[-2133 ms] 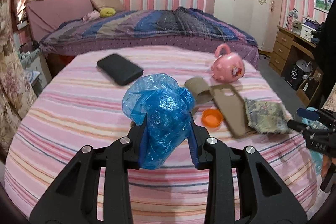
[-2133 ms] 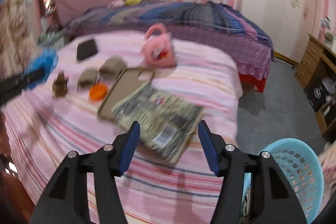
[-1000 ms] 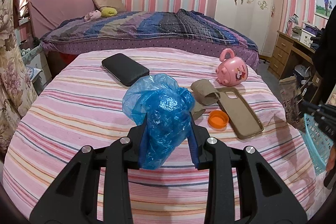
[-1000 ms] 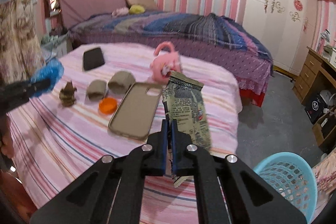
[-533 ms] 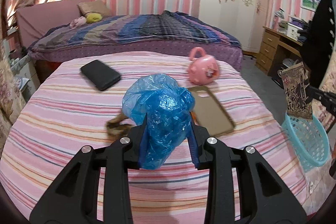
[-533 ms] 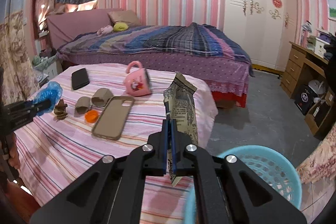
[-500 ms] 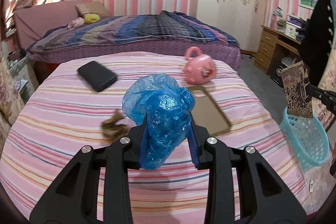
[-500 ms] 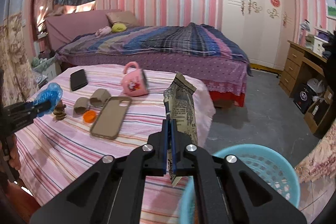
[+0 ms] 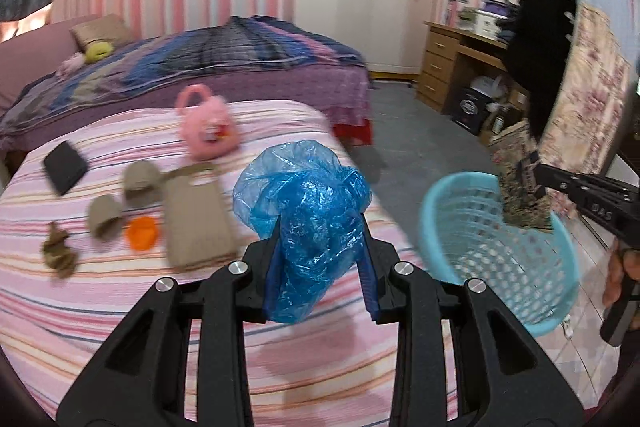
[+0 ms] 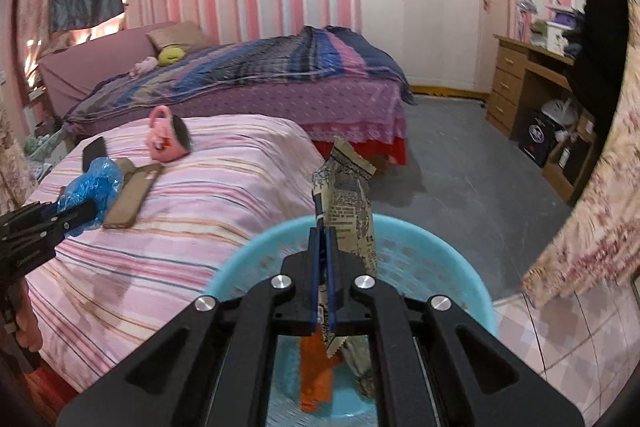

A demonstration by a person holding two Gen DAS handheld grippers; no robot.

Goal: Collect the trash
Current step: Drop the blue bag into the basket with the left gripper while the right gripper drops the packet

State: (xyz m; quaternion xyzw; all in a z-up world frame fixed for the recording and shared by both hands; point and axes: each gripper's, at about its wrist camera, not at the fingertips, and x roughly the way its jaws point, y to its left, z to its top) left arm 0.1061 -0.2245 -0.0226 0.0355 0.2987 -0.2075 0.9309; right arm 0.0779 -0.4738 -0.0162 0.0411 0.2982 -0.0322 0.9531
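The printed wrapper [image 10: 352,203] stands upright, pinched flat between the closed jaws of the right gripper [image 10: 322,227], low in the centre of the right wrist frame, directly over the light blue basket [image 10: 452,259] on the floor. Orange scrap [image 10: 316,379] already lies in the basket's bottom. In the left wrist view, the left gripper [image 9: 320,247] clamps a crumpled blue plastic bag [image 9: 308,211] mid-frame, above the pink striped bed [image 9: 120,307]. Further left lie a tan phone case [image 9: 196,219], an orange cap [image 9: 141,233] and a pink mug [image 9: 206,129].
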